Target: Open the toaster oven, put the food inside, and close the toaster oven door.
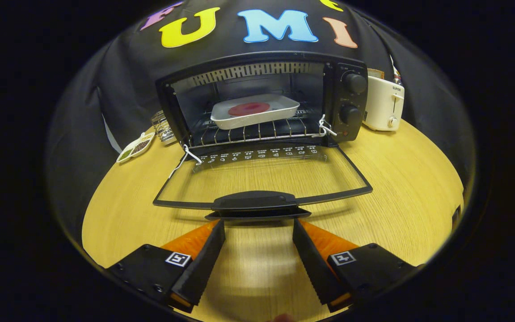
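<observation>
Spread wide apart, the gripper [259, 223] holds nothing, and its two fingertips sit just short of the dark handle [254, 200] on the toaster oven door [262, 176]. That glass door is folded fully down and lies flat over the wooden table [400, 188], directly ahead of the fingers, with the handle the nearest part. Beyond the door stands the black toaster oven [262, 98], its cavity open. Inside, on the wire rack [257, 132], rests a white rectangular dish [280, 112] holding a flat, round, dark red piece of food [249, 108]. Two round knobs [355, 83] sit one above the other on the oven's panel, to the right of the cavity. Past the oven on the right side stands a cream pop-up toaster [385, 108], close beside the oven. On the left, beyond the fingers, a small white divided dish [136, 146] with dark seasonings lies on the table, near a wire holder [162, 126] beside the oven's left wall.
</observation>
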Motion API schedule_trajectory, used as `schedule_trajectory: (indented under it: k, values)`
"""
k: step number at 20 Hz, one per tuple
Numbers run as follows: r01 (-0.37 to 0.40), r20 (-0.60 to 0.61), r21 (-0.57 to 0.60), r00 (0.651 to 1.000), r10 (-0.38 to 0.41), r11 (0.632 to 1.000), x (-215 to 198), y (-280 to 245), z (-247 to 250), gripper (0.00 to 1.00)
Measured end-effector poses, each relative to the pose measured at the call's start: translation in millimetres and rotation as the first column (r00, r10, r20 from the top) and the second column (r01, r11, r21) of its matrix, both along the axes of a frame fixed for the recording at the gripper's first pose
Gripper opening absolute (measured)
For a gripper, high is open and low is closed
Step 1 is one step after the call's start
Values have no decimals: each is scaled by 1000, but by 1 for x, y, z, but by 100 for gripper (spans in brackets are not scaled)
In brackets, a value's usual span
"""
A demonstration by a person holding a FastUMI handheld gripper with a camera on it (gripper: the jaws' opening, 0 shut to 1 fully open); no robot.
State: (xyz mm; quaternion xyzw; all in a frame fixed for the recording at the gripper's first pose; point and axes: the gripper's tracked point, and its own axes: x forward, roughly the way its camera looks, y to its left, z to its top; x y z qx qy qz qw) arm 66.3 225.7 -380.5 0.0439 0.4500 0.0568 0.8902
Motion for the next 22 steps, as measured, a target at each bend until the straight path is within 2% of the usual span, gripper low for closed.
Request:
schedule_trajectory:
  k: [14,19,22]
  values:
    - [27,157,38,987,-33,999,11,-2,62,97]
    - [15,278,18,960,-19,1000,33,-2,97,96]
    - [20,288,27,957,-27,999,51,-1,110,96]
